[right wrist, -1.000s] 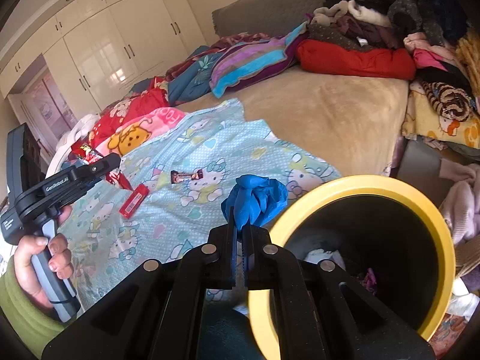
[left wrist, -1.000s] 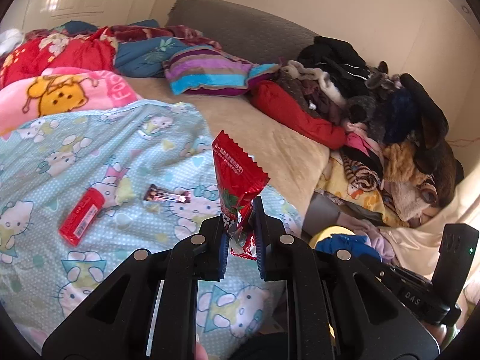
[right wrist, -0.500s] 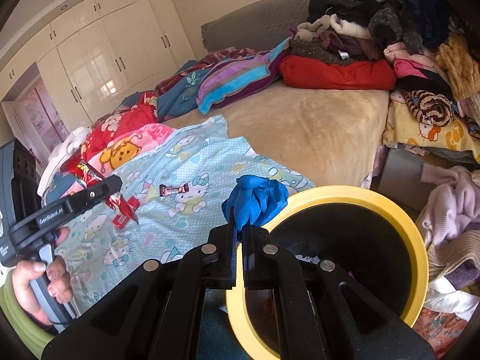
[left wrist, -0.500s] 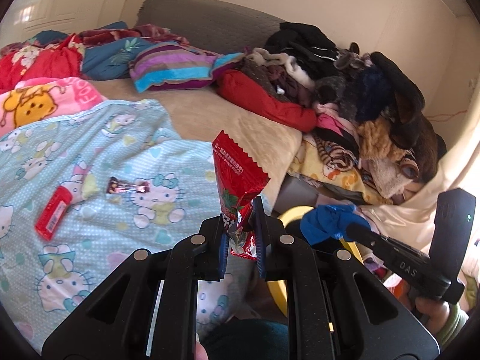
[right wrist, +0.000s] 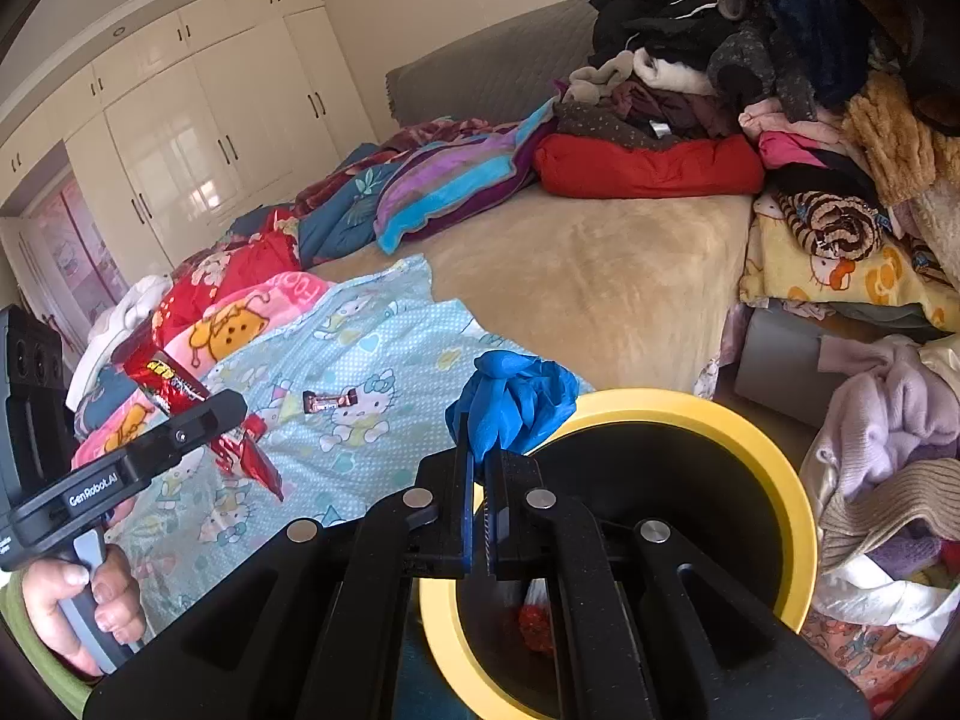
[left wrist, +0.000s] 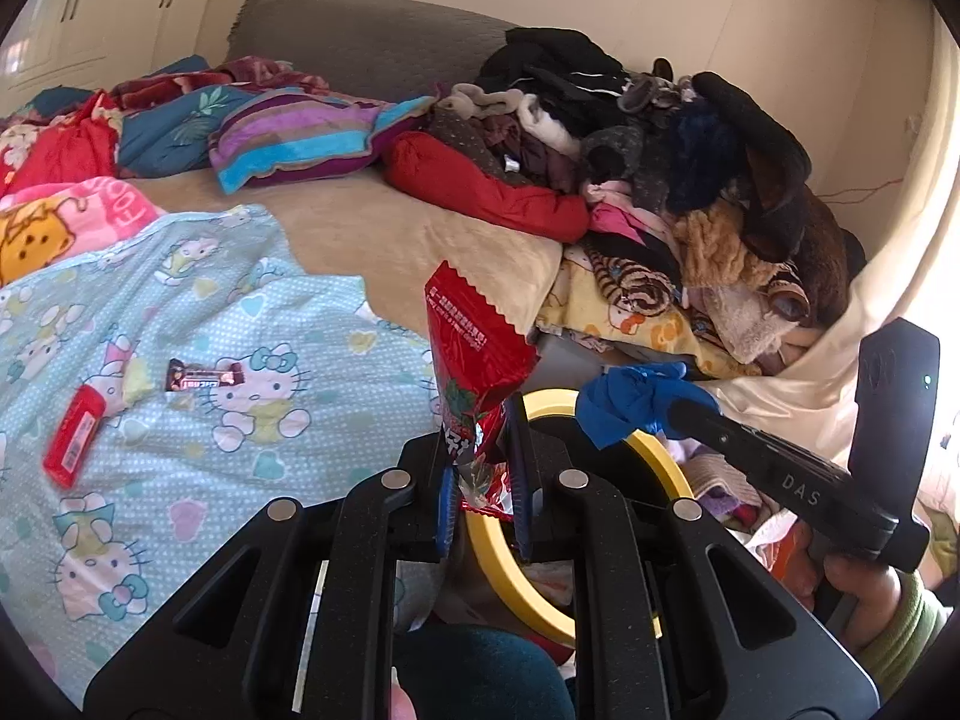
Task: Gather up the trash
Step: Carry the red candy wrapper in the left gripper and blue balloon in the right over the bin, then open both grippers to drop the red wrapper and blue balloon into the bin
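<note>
My left gripper [left wrist: 483,462] is shut on a red snack wrapper [left wrist: 474,348], held upright by the edge of the yellow-rimmed black bin [left wrist: 660,456]. My right gripper [right wrist: 478,468] is shut on a crumpled blue glove [right wrist: 516,399] over the near left rim of the bin [right wrist: 798,492]. The bin holds some trash at its bottom. The left gripper with the wrapper [right wrist: 180,387] shows at the left of the right wrist view. The glove [left wrist: 636,402] also shows in the left wrist view. A small dark candy wrapper [left wrist: 204,376] and a red packet [left wrist: 75,435] lie on the Hello Kitty sheet.
The bed carries a light blue Hello Kitty sheet [left wrist: 180,450], a beige blanket [right wrist: 600,276], striped and red bedding, and a tall heap of clothes [left wrist: 660,138] at the right. More clothes [right wrist: 888,420] lie on the floor beside the bin. White wardrobes [right wrist: 198,138] stand behind.
Both grippers have moved right toward the bin. The bin's rim and the right gripper with the glove have come into the left wrist view. The bin fills more of the right wrist view.
</note>
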`<state>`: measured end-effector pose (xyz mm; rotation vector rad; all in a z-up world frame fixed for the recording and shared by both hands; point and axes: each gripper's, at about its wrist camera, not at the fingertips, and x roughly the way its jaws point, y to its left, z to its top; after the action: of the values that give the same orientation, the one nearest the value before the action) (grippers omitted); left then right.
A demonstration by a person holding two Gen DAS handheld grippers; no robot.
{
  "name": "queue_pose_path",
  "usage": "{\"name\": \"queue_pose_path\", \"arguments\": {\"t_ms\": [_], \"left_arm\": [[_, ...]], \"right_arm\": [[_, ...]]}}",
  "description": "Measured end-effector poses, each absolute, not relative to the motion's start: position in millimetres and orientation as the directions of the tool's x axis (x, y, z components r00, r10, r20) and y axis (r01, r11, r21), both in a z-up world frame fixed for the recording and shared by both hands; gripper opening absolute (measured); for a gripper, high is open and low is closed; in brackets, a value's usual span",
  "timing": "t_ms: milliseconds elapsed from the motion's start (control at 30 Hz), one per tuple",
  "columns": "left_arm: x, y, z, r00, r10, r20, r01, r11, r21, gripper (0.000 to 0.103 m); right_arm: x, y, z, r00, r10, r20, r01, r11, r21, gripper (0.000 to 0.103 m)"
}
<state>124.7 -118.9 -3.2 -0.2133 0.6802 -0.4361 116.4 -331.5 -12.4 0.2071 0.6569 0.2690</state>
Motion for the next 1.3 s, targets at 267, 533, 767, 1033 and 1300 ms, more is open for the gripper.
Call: {"name": "queue_pose_path", "arguments": {"t_ms": [267,533,767,1033,1300], "left_arm": [[119.6,-134.9,-1.2,0.679,-0.476,-0.559,0.356,0.879,-0.317,0.01],[116.4,-149.0,-3.2,0.661,-0.493,-0.565,0.387,0.87,-0.306,0.01],[114.3,-164.2,-7.8,0.639,-0.506,-0.579,0.412,0.861,-0.298,0.01],[112.4,-183.2,-15.9,0.612,-0.515,-0.6,0.439,0.853,-0.284,0.01],[112.0,-202.3,-27.5,0.579,-0.524,-0.625,0.468,0.841,-0.272,0.01]], "right_arm": [[111.9,-346.6,-6.6,0.777,0.282,-0.563,-0.154,0.952,0.264,0.003],[109.9,-360.1,-8.7,0.787,0.231,-0.573,-0.118,0.967,0.227,0.003],[110.5,-373.4,-16.1,0.787,0.197,-0.585,-0.083,0.973,0.216,0.003],[113.4,-392.2,-30.4,0.777,0.168,-0.607,-0.039,0.975,0.22,0.003],[117.3,-406.0,-43.6,0.763,0.159,-0.627,-0.013,0.973,0.23,0.003]]}}
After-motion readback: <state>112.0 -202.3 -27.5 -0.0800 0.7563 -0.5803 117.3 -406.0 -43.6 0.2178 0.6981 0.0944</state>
